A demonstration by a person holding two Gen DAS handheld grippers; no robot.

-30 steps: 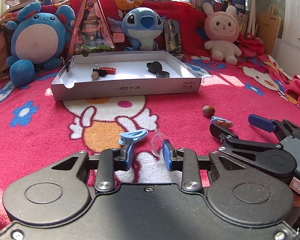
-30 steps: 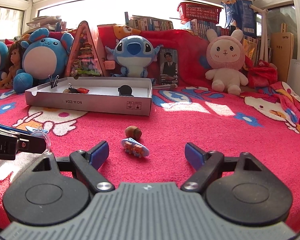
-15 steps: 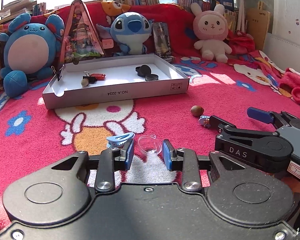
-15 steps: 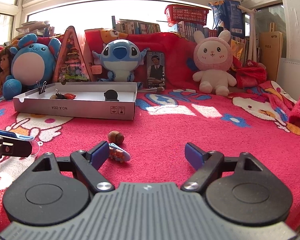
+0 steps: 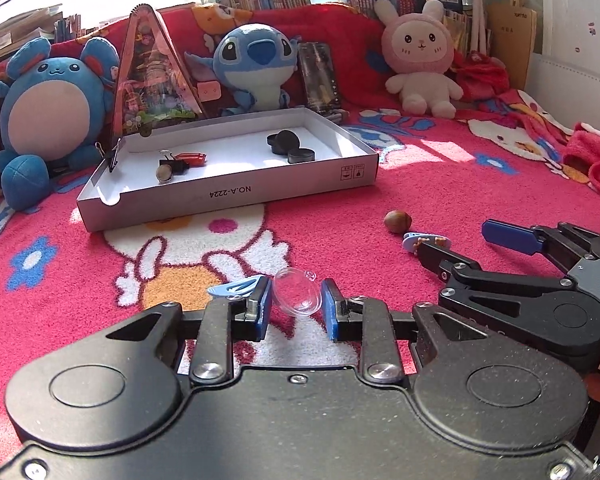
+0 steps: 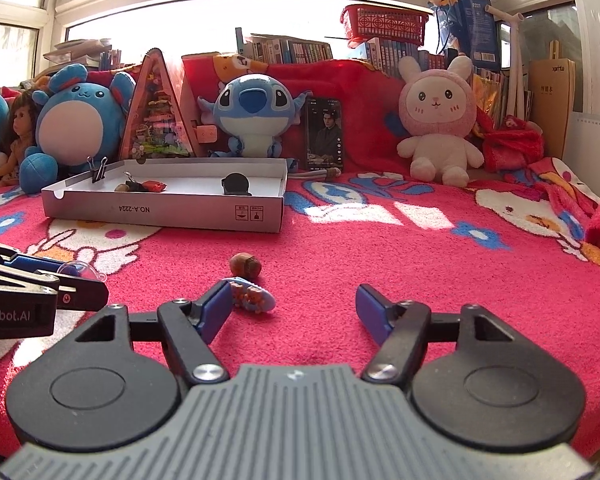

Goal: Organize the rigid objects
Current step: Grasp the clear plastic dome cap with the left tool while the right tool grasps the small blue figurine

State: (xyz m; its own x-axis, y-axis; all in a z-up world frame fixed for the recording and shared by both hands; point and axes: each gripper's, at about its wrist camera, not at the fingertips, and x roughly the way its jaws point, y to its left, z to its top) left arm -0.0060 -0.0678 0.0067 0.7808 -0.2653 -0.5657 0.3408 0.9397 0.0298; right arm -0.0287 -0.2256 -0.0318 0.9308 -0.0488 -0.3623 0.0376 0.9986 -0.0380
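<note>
My left gripper (image 5: 296, 308) is closing its blue pads on a clear plastic dome (image 5: 297, 297), which touches both pads. A light blue hair clip (image 5: 236, 286) lies on the blanket just behind its left finger. My right gripper (image 6: 294, 308) is closing with its jaws still wide apart; a small blue clip with bear figures (image 6: 252, 300) lies on the blanket just inside its left pad, and nothing is pressed. A brown nut (image 6: 245, 265) sits a little beyond that clip. The white cardboard tray (image 5: 228, 196) farther back holds binder clips, a red piece and black discs.
Plush toys (image 6: 256, 120), a triangular display case (image 6: 156, 120) and a framed photo (image 6: 324, 136) line the back, behind the tray. The red patterned blanket (image 6: 420, 280) stretches bare to the right. A red folded cloth (image 5: 596, 160) lies at the far right.
The left pads have drawn in onto the clear dome, which has tipped more upright. The right jaws have narrowed, and the left pad now stands beside the bear clip.
</note>
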